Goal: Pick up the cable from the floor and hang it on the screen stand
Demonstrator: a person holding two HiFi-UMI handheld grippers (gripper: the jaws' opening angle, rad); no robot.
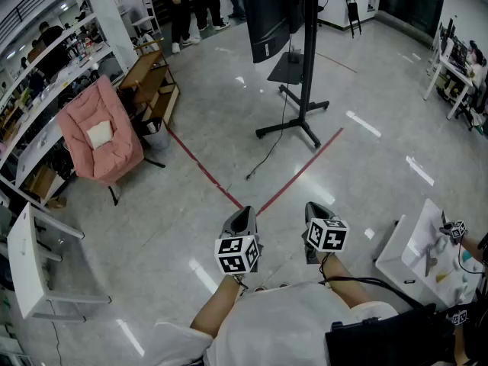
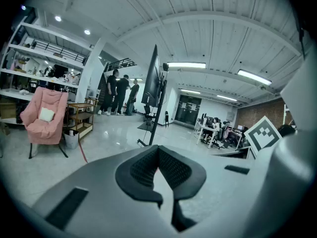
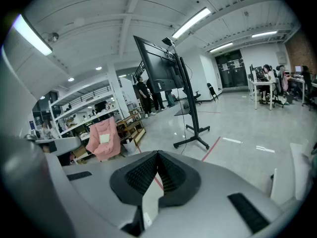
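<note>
Judging from the left gripper (image 1: pixel 244 213) and right gripper (image 1: pixel 315 208), both pressed shut on nothing, the approach is in hand; the cable (image 1: pixel 264 157) lies on the floor (image 1: pixel 175 219) by the foot of the stand (image 1: pixel 308 59), well ahead, so one pair of jaws must be opened and lowered over it.

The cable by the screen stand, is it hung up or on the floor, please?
On the floor: the cable trails loose beside the screen stand's base.

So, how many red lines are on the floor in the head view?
2. One red line runs up-left toward the wooden shelf; the other runs up-right, ending near the screen stand. They meet in a V. More may lie out of view.
</note>
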